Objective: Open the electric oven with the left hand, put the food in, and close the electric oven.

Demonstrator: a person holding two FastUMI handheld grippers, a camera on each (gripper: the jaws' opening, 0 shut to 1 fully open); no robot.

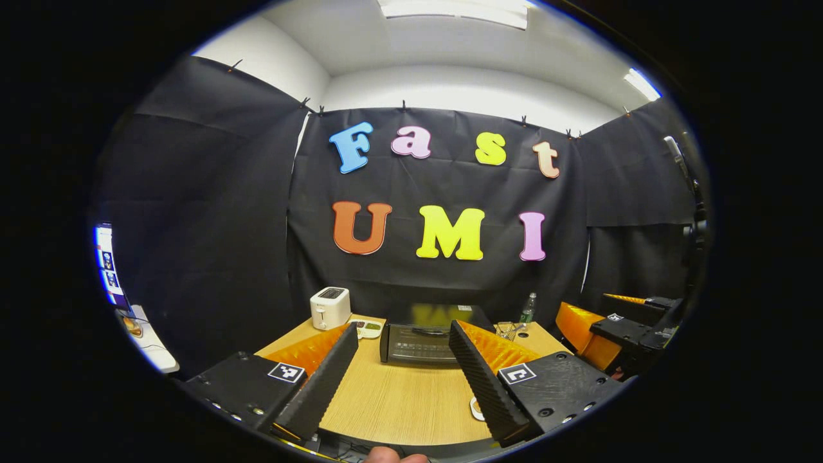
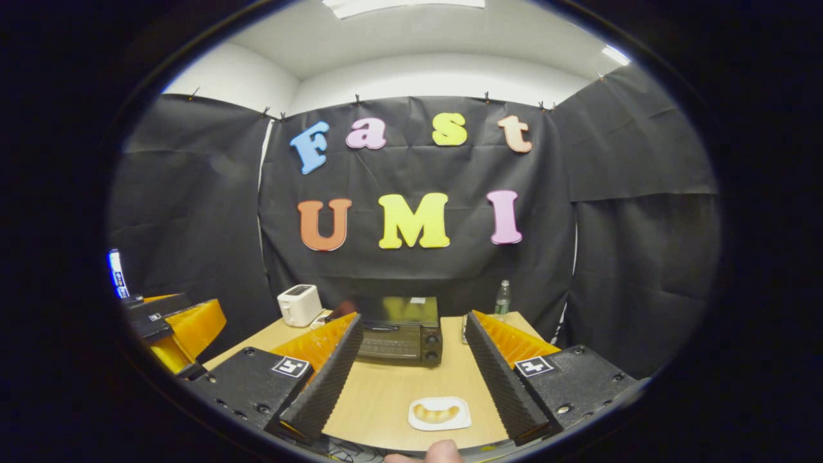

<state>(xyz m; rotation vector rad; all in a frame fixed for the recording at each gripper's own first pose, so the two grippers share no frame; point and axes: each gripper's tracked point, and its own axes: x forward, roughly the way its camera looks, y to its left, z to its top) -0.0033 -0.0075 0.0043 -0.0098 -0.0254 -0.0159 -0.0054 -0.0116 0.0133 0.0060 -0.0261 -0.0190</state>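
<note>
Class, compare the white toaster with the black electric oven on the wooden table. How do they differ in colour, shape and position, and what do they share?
Colour: the white toaster is pale all over; the black electric oven is dark, with a glass door. Shape: the toaster is a small, upright box with a slot on top; the oven is wider and lower, with knobs on its right side. Position: the toaster stands left of the oven. Both sit at the far edge of the wooden table, by the cloth wall.

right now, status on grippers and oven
Left gripper open, empty. Right gripper open, empty. Oven door shut; food on dish near right gripper. Nothing blocking.
</note>
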